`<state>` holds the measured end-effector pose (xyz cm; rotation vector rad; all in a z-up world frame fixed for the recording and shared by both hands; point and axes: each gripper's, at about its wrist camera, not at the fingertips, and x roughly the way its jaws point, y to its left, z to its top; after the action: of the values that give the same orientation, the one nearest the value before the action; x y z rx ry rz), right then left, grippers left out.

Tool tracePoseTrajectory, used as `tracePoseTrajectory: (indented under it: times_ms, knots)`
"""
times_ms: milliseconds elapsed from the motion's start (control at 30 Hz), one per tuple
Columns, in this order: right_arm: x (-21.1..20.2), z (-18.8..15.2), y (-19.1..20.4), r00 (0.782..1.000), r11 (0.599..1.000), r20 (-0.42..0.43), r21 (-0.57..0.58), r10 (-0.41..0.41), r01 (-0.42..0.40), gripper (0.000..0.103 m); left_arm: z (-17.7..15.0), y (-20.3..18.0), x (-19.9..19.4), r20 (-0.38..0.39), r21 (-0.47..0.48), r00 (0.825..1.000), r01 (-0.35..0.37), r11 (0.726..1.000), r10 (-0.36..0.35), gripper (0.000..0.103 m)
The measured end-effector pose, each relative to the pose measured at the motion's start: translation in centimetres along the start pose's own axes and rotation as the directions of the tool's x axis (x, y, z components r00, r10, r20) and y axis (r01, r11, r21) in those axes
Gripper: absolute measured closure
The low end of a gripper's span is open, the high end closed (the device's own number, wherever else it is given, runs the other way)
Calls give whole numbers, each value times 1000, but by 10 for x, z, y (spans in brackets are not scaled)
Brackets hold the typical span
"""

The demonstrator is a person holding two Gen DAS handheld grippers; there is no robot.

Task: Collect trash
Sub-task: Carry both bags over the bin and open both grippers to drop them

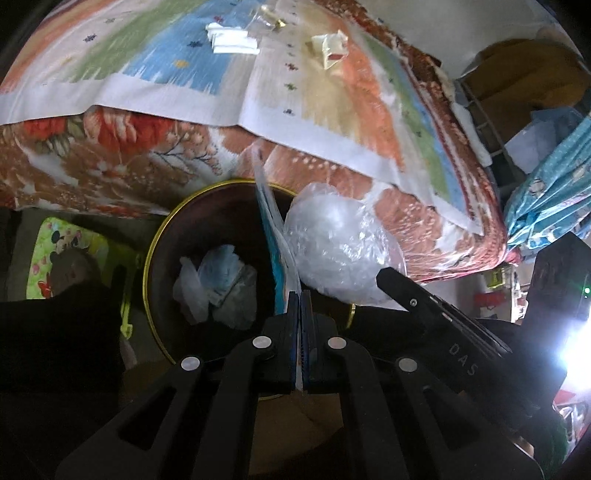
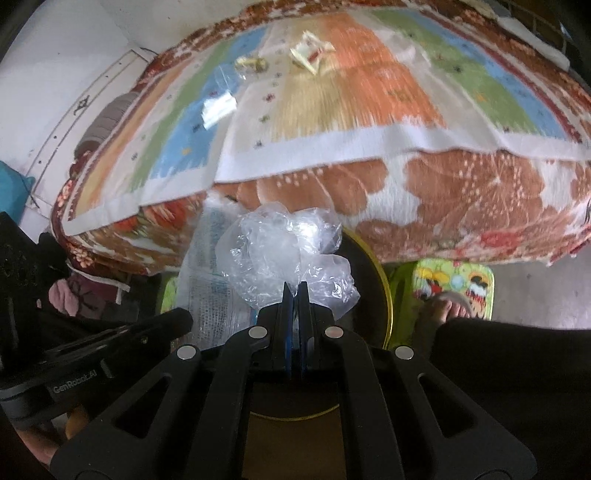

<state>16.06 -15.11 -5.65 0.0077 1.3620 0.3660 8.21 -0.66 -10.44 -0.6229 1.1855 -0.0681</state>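
Observation:
My left gripper (image 1: 301,295) is shut on a flat blue-and-white wrapper (image 1: 271,218), held edge-on over the dark bin with a gold rim (image 1: 147,258). Crumpled wrappers (image 1: 216,291) lie inside the bin. My right gripper (image 2: 294,290) is shut on a crumpled clear plastic bag (image 2: 284,243), held over the same bin's rim (image 2: 386,291); the bag also shows in the left wrist view (image 1: 340,254). The flat wrapper shows in the right wrist view (image 2: 207,273). On the bed lie white paper pieces (image 1: 232,40), a cream wrapper (image 1: 328,46) and a small gold wrapper (image 1: 273,20).
The bed has a striped cloth (image 2: 332,110) over a floral blanket (image 2: 461,199). A green cartoon mat (image 2: 454,288) and a person's foot (image 2: 448,308) are right of the bin. A blue patterned bag (image 1: 546,192) hangs at right in the left wrist view.

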Motion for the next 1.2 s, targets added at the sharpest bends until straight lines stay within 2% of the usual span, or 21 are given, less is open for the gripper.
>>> tracePoseTrajectory:
  times_ms: [233, 433, 567, 633, 700, 733, 767, 967, 1133, 1200]
  knots:
    - [17, -2, -7, 998, 999, -54, 40, -21, 23, 101, 0, 4, 22, -46, -6, 996, -76, 997, 76, 103]
    - [35, -3, -14, 994, 996, -106, 76, -36, 44, 101, 7, 10, 29, -34, -21, 991, -127, 992, 126, 103]
    - [41, -2, -18, 990, 993, -137, 117, -12, 28, 98, 11, 15, 24, -18, -61, 993, -118, 991, 117, 102]
    - [39, -2, -18, 991, 993, -132, 118, -8, 23, 93, 13, 15, 19, 6, -65, 994, -106, 992, 106, 102]
    - [37, -1, -17, 992, 993, -124, 115, -5, 19, 83, 14, 13, 14, 23, -56, 994, -103, 993, 105, 97]
    - [35, -1, -16, 993, 993, -118, 113, -5, 19, 72, 15, 11, 11, 34, -51, 994, -102, 993, 104, 95]
    - [34, 0, -16, 994, 994, -113, 111, -5, 18, 66, 17, 10, 9, 45, -48, 994, -99, 994, 101, 90]
    - [26, 4, -9, 996, 997, -84, 78, 3, 3, 61, 27, 15, -7, 83, -96, 996, -27, 995, 35, 81]
    - [15, 15, 1, 999, 1000, -44, 19, 6, -5, 53, 40, 13, -15, 98, -102, 995, -11, 995, 21, 78]
    - [11, 20, 4, 999, 1000, -33, 0, 2, -2, 52, 49, 11, -23, 120, -94, 993, -10, 995, 21, 72]
